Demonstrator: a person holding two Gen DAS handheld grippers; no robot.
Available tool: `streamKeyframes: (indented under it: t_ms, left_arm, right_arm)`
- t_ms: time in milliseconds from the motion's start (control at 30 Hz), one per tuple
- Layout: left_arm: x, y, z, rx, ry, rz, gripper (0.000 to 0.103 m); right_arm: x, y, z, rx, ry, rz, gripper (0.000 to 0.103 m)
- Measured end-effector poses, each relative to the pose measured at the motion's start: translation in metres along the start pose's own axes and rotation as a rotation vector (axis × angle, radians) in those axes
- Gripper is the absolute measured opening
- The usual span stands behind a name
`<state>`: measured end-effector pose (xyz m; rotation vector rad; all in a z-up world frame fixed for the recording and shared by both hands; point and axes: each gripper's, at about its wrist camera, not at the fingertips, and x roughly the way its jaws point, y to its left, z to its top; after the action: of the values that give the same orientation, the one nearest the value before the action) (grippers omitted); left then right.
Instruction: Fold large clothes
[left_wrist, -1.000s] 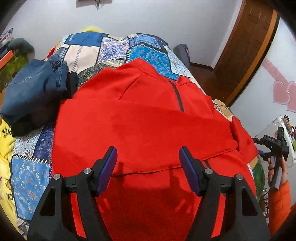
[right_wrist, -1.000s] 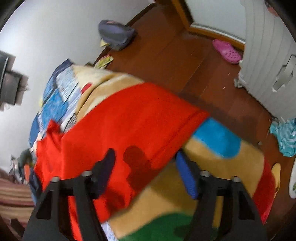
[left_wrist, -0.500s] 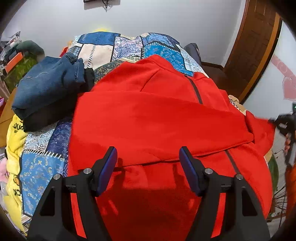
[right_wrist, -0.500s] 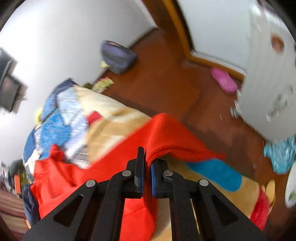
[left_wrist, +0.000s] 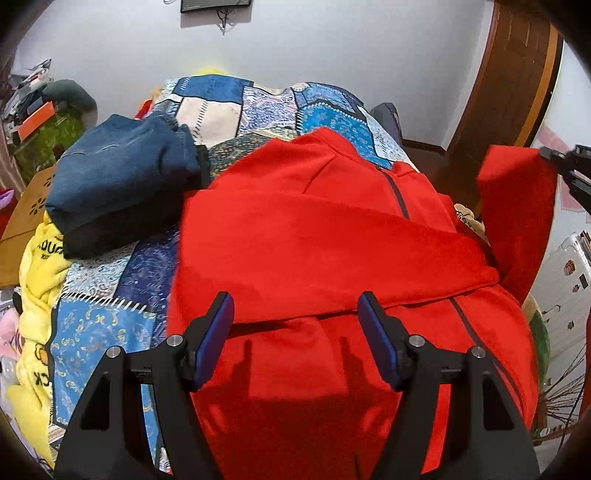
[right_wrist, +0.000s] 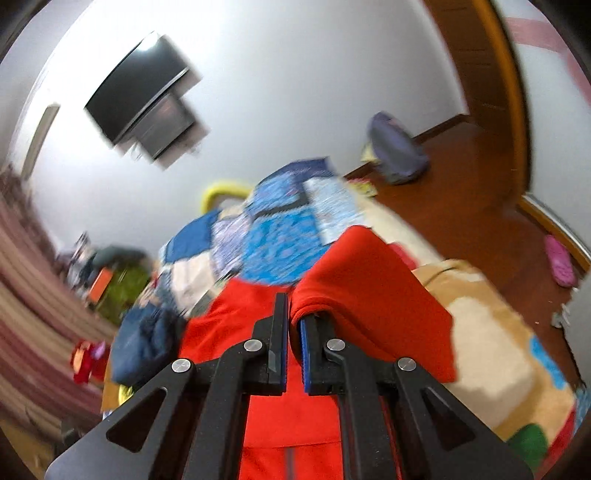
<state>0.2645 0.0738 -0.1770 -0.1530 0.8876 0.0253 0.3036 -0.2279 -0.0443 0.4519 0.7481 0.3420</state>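
A large red zip jacket lies spread on the bed, one sleeve folded across its front. My left gripper hovers open just above the jacket's lower half, with nothing between its blue pads. My right gripper is shut on the jacket's other red sleeve, which drapes over its right finger. In the left wrist view that sleeve hangs lifted at the right edge from the right gripper. The jacket's body lies below the raised sleeve.
A folded pile of blue denim sits on the patchwork bedspread left of the jacket, with yellow fabric at the bed's left edge. A wooden door stands at the right. A bag and a pink slipper lie on the floor.
My right gripper shut on the red sleeve at the bed's right edge and lifted it high, rolling as it rose. The left gripper drifted sideways over the jacket, still open.
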Motion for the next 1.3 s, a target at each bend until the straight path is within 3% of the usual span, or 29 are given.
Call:
streamKeyframes:
  t_ms: [233, 400, 533, 633, 733, 900, 967, 1133, 1300]
  left_arm:
    - [-0.009, 0.022, -0.012, -0.011, 0.012, 0.010, 0.068]
    - [-0.012, 0.032, -0.022, -0.008, 0.030, 0.028, 0.068]
    - [-0.011, 0.036, -0.028, -0.006, 0.044, 0.035, 0.068]
    - [-0.009, 0.034, -0.028, -0.005, 0.056, 0.036, 0.068]
    - [-0.008, 0.028, -0.023, 0.012, 0.059, 0.034, 0.068]
    - [-0.008, 0.002, -0.002, 0.086, 0.046, 0.034, 0.068]
    - [-0.007, -0.014, 0.008, 0.122, 0.034, 0.027, 0.068]
    - [0.008, -0.061, 0.033, 0.209, 0.046, -0.007, 0.068]
    - [0.036, -0.119, 0.048, 0.315, 0.092, -0.068, 0.068]
  right_arm:
    - [0.072, 0.026, -0.066, -0.057, 0.245, 0.026, 0.005]
    - [0.115, 0.048, -0.121, -0.176, 0.425, -0.034, 0.007]
    - [0.129, 0.055, -0.140, -0.278, 0.531, -0.097, 0.009]
    - [0.132, 0.060, -0.147, -0.322, 0.620, -0.093, 0.027]
    - [0.116, 0.065, -0.147, -0.391, 0.628, -0.069, 0.043]
    - [0.083, 0.066, -0.137, -0.512, 0.558, -0.084, 0.045]
    - [0.064, 0.060, -0.128, -0.558, 0.474, -0.124, 0.046]
    - [0.036, 0.035, -0.106, -0.604, 0.283, -0.277, 0.062]
    - [0.020, -0.009, -0.092, -0.549, 0.237, -0.358, 0.063]
